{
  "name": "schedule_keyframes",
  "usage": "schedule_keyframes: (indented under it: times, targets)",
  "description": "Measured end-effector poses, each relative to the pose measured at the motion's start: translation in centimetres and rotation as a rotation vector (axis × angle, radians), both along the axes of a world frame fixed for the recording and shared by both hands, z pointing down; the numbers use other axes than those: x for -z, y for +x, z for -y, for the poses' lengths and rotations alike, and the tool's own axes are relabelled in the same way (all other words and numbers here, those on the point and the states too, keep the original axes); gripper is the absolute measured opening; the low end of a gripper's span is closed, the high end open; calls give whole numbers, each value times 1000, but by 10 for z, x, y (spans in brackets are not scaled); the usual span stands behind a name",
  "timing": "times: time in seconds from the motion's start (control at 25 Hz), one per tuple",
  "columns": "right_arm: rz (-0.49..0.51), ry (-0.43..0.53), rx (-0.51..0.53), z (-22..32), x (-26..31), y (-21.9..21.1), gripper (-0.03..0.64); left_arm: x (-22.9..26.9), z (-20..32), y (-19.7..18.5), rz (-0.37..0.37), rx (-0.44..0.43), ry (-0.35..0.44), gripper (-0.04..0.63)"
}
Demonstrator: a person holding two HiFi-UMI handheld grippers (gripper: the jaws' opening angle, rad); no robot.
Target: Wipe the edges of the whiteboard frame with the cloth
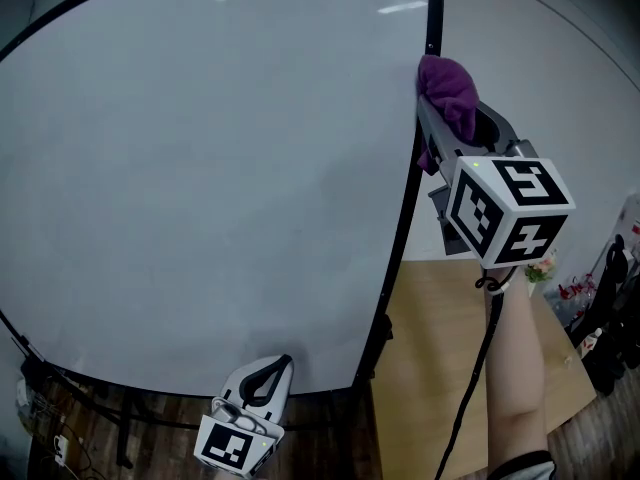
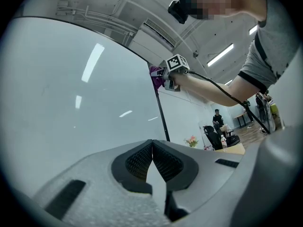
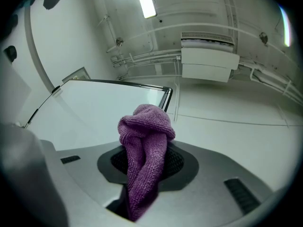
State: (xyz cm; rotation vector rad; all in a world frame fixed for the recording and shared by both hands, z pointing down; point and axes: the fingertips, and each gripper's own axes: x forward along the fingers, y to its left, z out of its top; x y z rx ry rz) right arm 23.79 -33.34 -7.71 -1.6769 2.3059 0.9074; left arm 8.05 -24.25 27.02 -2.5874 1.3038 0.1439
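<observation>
Fingers of the right gripper [image 1: 438, 116] clench a purple cloth [image 1: 450, 90] against the whiteboard frame [image 1: 404, 213], 1 o'clock. Left gripper [image 1: 279, 367], 6 o'clock, closed empty.

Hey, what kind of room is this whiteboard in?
Probably an office or lab workspace: a large whiteboard, a fluorescent ceiling light near a wall air-conditioning unit, and an office chair in the background.
</observation>
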Motion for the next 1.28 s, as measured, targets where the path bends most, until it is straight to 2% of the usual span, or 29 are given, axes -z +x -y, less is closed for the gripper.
schedule_keyframes:
  times: [0.36, 1.28]
  targets:
    - [46, -38, 21, 3, -26, 2, 107, -2, 0, 3, 11, -3, 10, 17]
    - [60, -149, 1, 9, -105, 4, 106, -23, -9, 6, -7, -34, 3, 17]
